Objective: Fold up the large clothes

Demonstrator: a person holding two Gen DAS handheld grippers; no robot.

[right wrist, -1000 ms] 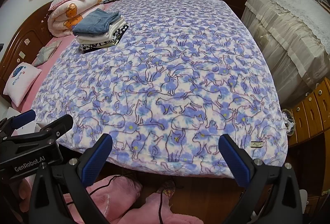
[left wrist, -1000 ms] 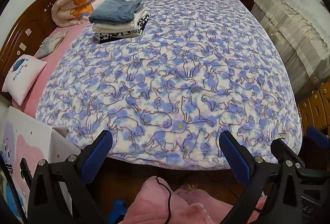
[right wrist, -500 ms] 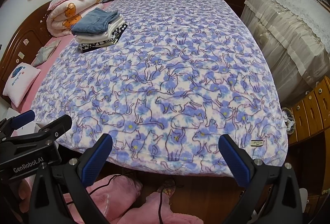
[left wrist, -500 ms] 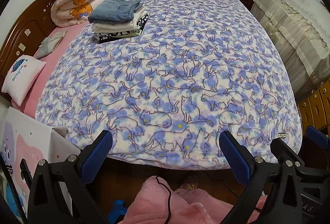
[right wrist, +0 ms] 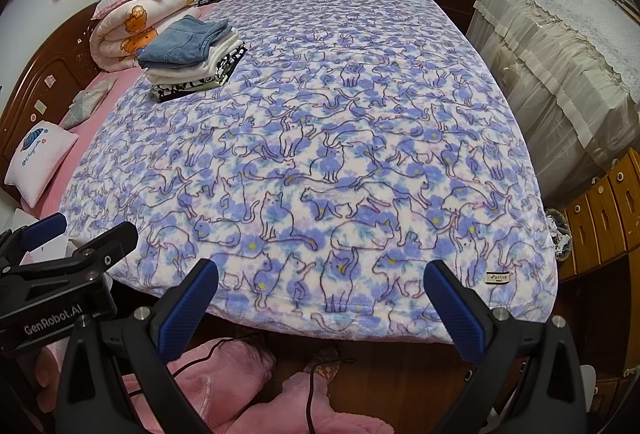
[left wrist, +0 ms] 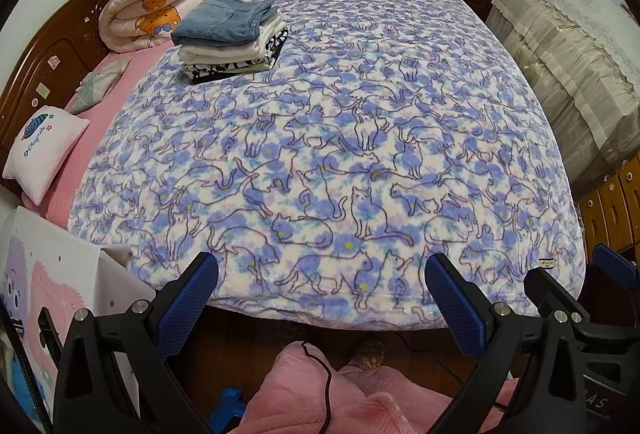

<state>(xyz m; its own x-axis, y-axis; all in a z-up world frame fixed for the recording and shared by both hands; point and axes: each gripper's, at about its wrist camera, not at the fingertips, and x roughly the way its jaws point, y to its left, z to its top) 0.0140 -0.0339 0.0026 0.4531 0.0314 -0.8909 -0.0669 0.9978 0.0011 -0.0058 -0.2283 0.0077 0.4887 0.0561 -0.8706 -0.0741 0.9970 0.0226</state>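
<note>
A stack of folded clothes [left wrist: 230, 34] [right wrist: 192, 56], blue jeans on top of white and black-patterned pieces, rests at the far left of a bed covered by a blue cat-print blanket [left wrist: 340, 138] [right wrist: 340, 138]. My left gripper [left wrist: 322, 292] is open above the floor just off the blanket's near edge, nothing between its fingers. My right gripper [right wrist: 320, 296] is open too, at the same near edge, empty. In the right wrist view the left gripper's body [right wrist: 56, 270] shows at the left. The right gripper's fingers [left wrist: 614, 266] appear at the right of the left wrist view.
A rolled bear-print quilt [left wrist: 152, 4] and a small white pillow [left wrist: 42, 150] lie by the wooden headboard [left wrist: 52, 54]. A cloth-draped piece of furniture [right wrist: 560, 66] and wooden drawers [right wrist: 600, 210] stand right of the bed. Pink-clad legs and a cable [left wrist: 320, 386] are below me.
Both views have barely shifted; the bed sits slightly differently in frame. The grippers stay open and empty.
</note>
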